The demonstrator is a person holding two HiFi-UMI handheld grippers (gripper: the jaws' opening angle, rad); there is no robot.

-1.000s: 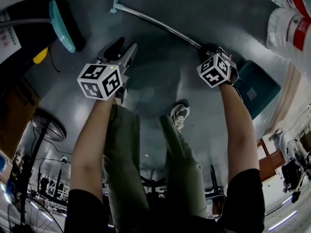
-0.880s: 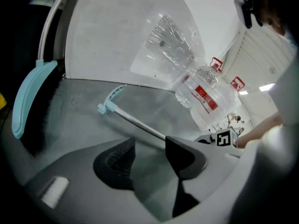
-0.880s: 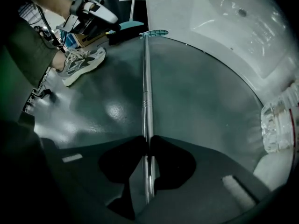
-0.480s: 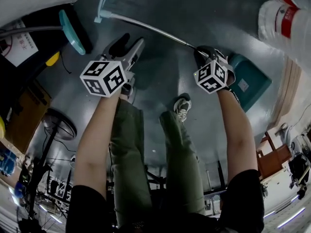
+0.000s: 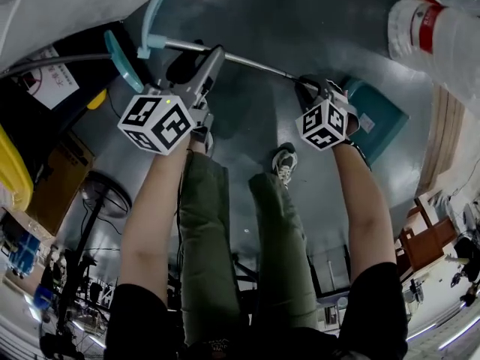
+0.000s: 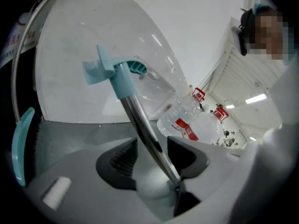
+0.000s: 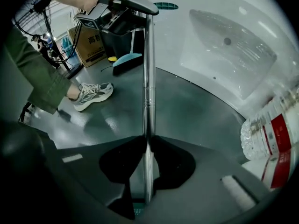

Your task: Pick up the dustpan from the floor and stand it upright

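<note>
No legible text: print on cardboard box [image 7: 88, 43], red bottle label [image 7: 276, 133], white sign [image 5: 51, 82] all too blurred.

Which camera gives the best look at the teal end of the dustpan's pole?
The left gripper view: the teal end sits close and sharp. The head view shows it small, near the top. In the right gripper view the left gripper mostly covers it.
</note>
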